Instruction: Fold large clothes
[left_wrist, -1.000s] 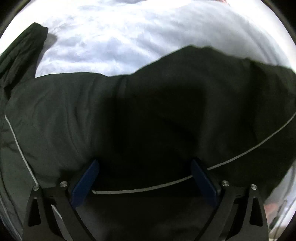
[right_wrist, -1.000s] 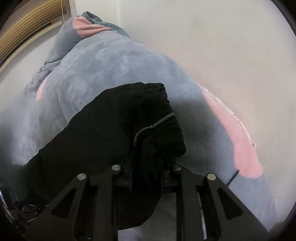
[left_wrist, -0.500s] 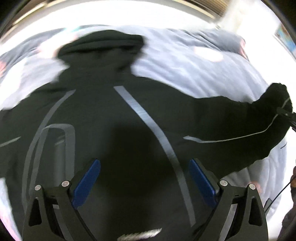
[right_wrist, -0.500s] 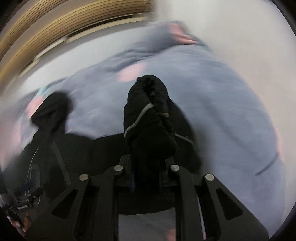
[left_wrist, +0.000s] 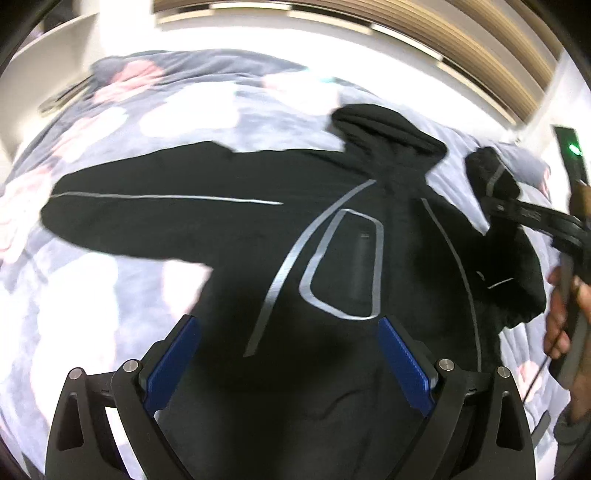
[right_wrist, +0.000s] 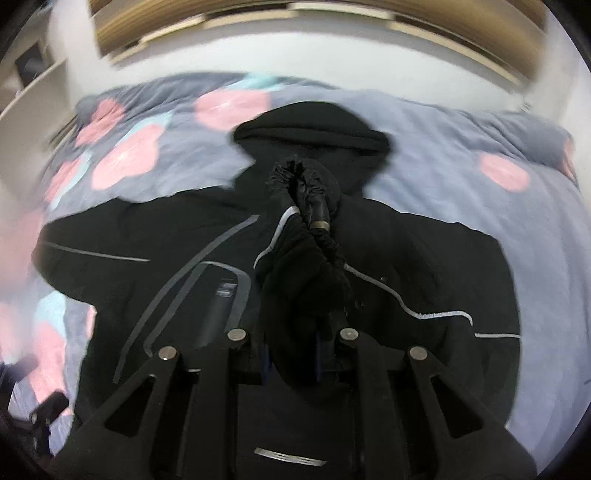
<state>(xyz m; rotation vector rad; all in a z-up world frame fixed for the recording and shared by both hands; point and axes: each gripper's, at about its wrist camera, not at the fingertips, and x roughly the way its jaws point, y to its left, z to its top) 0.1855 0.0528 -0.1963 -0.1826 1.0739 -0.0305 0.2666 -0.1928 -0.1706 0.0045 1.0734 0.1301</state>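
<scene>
Right wrist view: right gripper (right_wrist: 291, 354) is pinching black hooded jacket's (right_wrist: 406, 266) bunched sleeve cuff (right_wrist: 306, 206); left gripper (left_wrist: 288, 365) is hovering wide open, empty; folding barely begun.

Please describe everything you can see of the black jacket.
The black jacket is hooded, of soft matte cloth with thin grey piping. It lies spread on a grey blanket with pink spots, hood away from the cameras. One sleeve stretches out flat; the other's cuff is pinched in the right tongs. The left tongs hover open above it.
</scene>
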